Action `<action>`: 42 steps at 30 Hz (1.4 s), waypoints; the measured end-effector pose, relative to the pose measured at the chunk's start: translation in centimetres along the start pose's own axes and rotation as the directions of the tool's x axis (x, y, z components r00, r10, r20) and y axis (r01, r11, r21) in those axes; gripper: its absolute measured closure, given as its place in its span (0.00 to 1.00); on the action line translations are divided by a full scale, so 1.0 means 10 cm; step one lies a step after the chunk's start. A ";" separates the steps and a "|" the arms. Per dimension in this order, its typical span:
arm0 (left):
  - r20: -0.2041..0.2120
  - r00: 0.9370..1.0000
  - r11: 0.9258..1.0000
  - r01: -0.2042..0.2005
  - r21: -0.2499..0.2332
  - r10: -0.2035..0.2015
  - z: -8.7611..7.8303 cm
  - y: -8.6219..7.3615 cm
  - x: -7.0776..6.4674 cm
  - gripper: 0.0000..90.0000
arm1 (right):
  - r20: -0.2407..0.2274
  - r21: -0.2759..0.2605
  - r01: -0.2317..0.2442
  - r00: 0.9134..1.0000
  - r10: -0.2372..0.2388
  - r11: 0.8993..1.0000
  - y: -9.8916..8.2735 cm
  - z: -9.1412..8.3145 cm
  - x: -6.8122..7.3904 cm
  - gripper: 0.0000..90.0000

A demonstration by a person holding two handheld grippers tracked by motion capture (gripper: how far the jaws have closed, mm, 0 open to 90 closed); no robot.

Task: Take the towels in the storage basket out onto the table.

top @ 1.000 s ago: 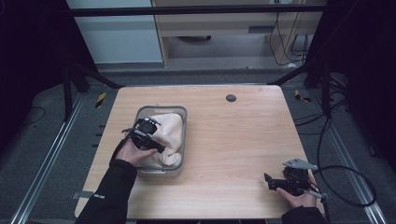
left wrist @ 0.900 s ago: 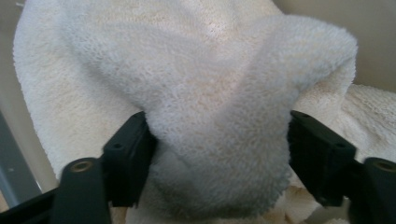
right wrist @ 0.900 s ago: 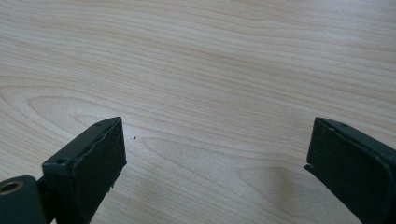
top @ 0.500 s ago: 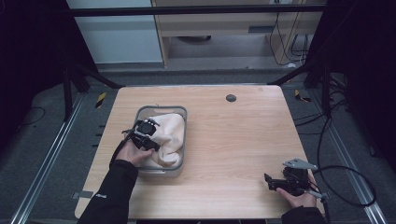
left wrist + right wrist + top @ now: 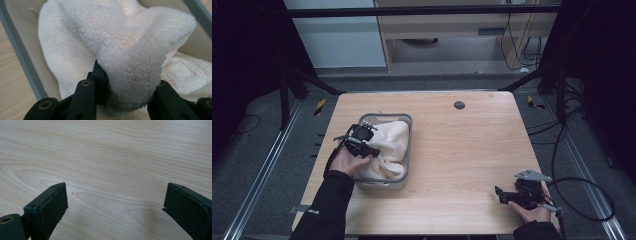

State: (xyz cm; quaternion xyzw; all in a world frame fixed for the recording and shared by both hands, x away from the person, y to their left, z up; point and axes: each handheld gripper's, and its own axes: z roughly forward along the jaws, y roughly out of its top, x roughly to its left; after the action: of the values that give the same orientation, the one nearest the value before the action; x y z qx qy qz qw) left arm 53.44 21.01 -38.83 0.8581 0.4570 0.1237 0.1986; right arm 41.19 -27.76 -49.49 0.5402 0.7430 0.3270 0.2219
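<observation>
In the grey bin (image 5: 408, 150) at nine o'clock, the left gripper (image 5: 371, 151) has just clamped a fold of the cream towel (image 5: 130, 62) (right gripper (image 5: 502, 196) idle, jaws apart), so lifting looks possible.

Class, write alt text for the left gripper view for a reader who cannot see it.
The left tool pinches a thick fold of cream towel between its black jaws. The towel lies in a grey-rimmed tub on a pale wooden table.

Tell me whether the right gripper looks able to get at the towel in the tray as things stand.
Probably yes: bare table lies between the right gripper, its fingers open, and the tray. The left gripper already pinches the towel, though.
</observation>
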 end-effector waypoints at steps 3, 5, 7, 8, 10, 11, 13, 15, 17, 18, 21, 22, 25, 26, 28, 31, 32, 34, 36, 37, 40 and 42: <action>0.002 1.000 0.999 0.001 -0.033 -0.001 -0.13 0.02 0.01 0.76 | 0.000 -0.001 0.000 1.000 0.000 1.000 0.00 0.00 0.00 0.06; 0.004 1.000 0.999 -0.001 -0.043 0.001 -0.20 0.04 0.00 0.76 | 0.000 -0.002 0.001 1.000 -0.001 1.000 0.00 0.00 -0.01 0.06; 0.002 1.000 0.999 -0.001 -0.052 0.001 -0.23 0.04 0.00 0.76 | 0.000 -0.002 0.000 1.000 0.000 1.000 0.00 0.00 0.00 0.06; 0.001 1.000 0.998 -0.004 -0.069 0.004 -0.29 0.06 0.00 0.76 | 0.000 -0.001 0.000 1.000 0.000 1.000 0.00 0.00 0.00 0.06; 0.000 1.000 0.997 -0.006 -0.082 0.006 -0.35 0.07 -0.01 0.76 | 0.000 -0.003 0.001 1.000 -0.001 1.000 0.00 0.00 -0.01 0.06; 0.000 1.000 0.997 -0.006 -0.082 0.006 -0.35 0.07 -0.01 0.76 | 0.000 -0.003 0.001 1.000 -0.001 1.000 0.00 0.00 -0.01 0.06; -0.001 1.000 0.995 -0.005 -0.095 0.005 -0.42 0.09 -0.01 0.76 | 0.001 -0.003 0.003 1.000 -0.003 1.000 0.00 0.00 -0.01 0.06; -0.003 1.000 0.994 -0.012 -0.106 0.011 -0.48 0.10 -0.01 0.76 | 0.001 -0.002 0.003 1.000 -0.003 1.000 0.00 0.00 -0.01 0.06; -0.007 1.000 0.993 -0.017 -0.119 0.016 -0.56 0.12 -0.01 0.76 | 0.002 -0.003 0.003 1.000 -0.003 1.000 0.00 0.00 -0.01 0.06; -0.010 1.000 0.992 -0.019 -0.125 0.018 -0.58 0.13 -0.01 0.76 | 0.002 -0.003 0.001 1.000 -0.001 1.000 0.00 0.00 -0.01 0.06; -0.012 1.000 0.991 -0.021 -0.135 0.020 -0.63 0.15 -0.01 0.76 | 0.001 -0.003 0.002 1.000 -0.002 1.000 0.00 0.00 -0.01 0.06; -0.012 1.000 0.990 -0.021 -0.138 0.020 -0.65 0.16 -0.01 0.76 | 0.002 -0.004 0.004 1.000 -0.004 1.000 0.00 0.00 -0.01 0.06; -0.018 1.000 0.988 -0.027 -0.153 0.025 -0.72 0.19 -0.02 0.76 | -0.001 -0.003 -0.003 1.000 0.003 1.000 0.00 0.00 -0.01 0.06; -0.018 1.000 0.988 -0.027 -0.153 0.025 -0.72 0.19 -0.02 0.76 | -0.001 -0.003 -0.003 1.000 0.003 1.000 0.00 0.00 -0.01 0.06; -0.022 0.999 0.987 -0.031 -0.157 0.028 -0.75 0.21 -0.02 0.76 | -0.001 -0.003 -0.002 1.000 0.002 1.000 0.00 0.00 -0.01 0.06; -0.014 1.000 0.986 -0.029 -0.164 0.027 -0.79 0.24 -0.03 0.76 | 0.000 -0.003 -0.001 1.000 0.001 1.000 0.00 0.00 -0.01 0.06; -0.014 1.000 0.986 -0.029 -0.165 0.027 -0.80 0.25 -0.04 0.76 | -0.001 -0.004 -0.003 1.000 0.003 1.000 0.00 0.00 -0.01 0.06; -0.015 0.999 0.986 -0.034 -0.162 0.032 -0.81 0.26 -0.04 0.76 | -0.002 -0.003 -0.002 1.000 0.002 1.000 0.00 0.00 -0.01 0.06; -0.013 0.999 0.986 -0.036 -0.165 0.035 -0.83 0.28 -0.05 0.76 | 0.000 -0.003 0.000 1.000 0.000 1.000 0.00 0.00 -0.01 0.06; -0.013 0.999 0.985 -0.040 -0.168 0.038 -0.86 0.28 -0.06 0.76 | -0.002 -0.003 -0.001 1.000 0.001 1.000 0.00 0.00 -0.01 0.06; -0.015 0.999 0.983 -0.041 -0.178 0.039 -0.91 0.30 -0.07 0.76 | -0.002 -0.004 -0.001 1.000 0.001 1.000 0.00 0.00 -0.01 0.06; -0.016 0.999 0.982 -0.045 -0.184 0.043 -0.96 0.31 -0.08 0.76 | -0.002 -0.004 -0.001 1.000 0.001 1.000 0.00 0.00 -0.01 0.06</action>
State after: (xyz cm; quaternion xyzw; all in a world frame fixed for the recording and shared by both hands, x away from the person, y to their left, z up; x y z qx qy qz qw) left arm 51.52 21.01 -28.94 0.8451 0.4256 0.1749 0.2720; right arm 41.22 -27.84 -49.45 0.5399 0.7422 0.3291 0.2223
